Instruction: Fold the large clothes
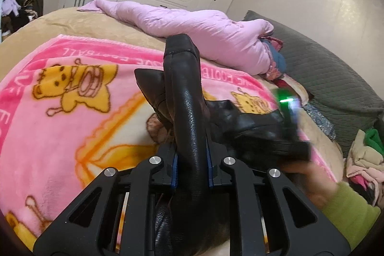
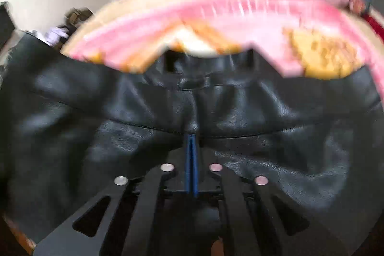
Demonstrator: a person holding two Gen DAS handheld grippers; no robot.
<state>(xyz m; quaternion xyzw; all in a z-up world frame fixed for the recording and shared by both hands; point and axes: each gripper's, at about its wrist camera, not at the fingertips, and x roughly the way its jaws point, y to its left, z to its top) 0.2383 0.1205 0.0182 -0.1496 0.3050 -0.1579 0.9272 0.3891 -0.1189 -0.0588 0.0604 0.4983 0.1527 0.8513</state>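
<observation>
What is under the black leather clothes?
Under the black leather garment lies the pink cartoon blanket, spread over a tan bed cover. The part of the blanket right beneath the leather is covered, so I cannot see it.

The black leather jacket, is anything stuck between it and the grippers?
No, nothing visible is. The left gripper pinches a rolled fold of the black leather jacket directly between its blue pads. The right gripper is clamped straight onto the leather too. The pink blanket lies underneath, not in between.
</observation>
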